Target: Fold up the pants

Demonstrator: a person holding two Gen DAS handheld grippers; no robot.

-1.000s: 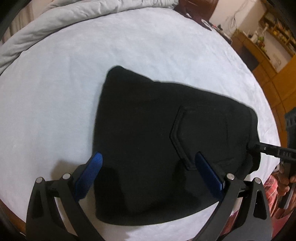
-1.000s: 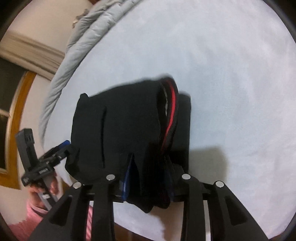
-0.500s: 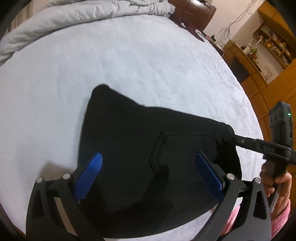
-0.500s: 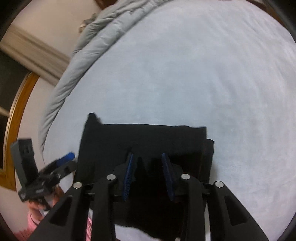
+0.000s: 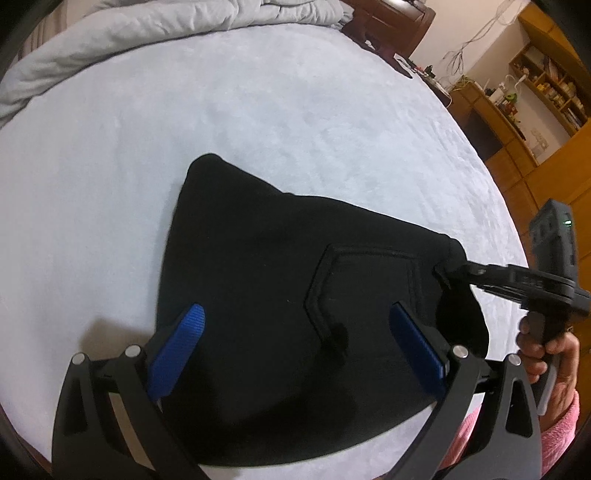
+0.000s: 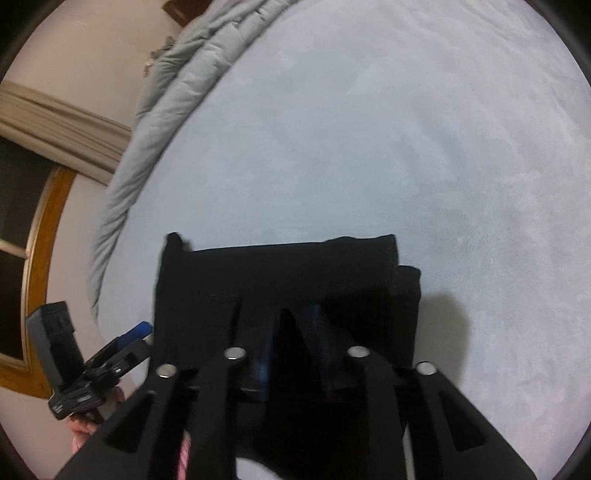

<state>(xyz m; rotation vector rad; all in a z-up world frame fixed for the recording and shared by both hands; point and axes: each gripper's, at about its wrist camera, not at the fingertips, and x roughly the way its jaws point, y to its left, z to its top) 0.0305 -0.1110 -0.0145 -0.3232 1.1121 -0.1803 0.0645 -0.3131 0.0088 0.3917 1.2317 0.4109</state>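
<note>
The black pants [image 5: 280,302] lie folded into a compact block on the pale bed sheet [image 5: 258,129], a stitched back pocket facing up. My left gripper [image 5: 295,332] hovers over them with its blue pads wide apart, holding nothing. My right gripper [image 5: 443,273] comes in from the right in the left wrist view and pinches the pants' right edge. In the right wrist view the right gripper [image 6: 295,332] has its blue pads close together with black cloth of the pants [image 6: 280,277] between them. The left gripper [image 6: 136,336] shows at the pants' left edge.
A rumpled grey duvet [image 5: 166,33] lies along the far edge of the bed and shows in the right wrist view [image 6: 173,96]. Wooden shelves and cabinets [image 5: 535,99] stand beyond the bed at the right. A wood-framed window [image 6: 22,258] is on the wall.
The right gripper has laid the lifted fold down; the red-striped waistband no longer shows and the pants lie flatter. The left gripper has stayed open above them.
</note>
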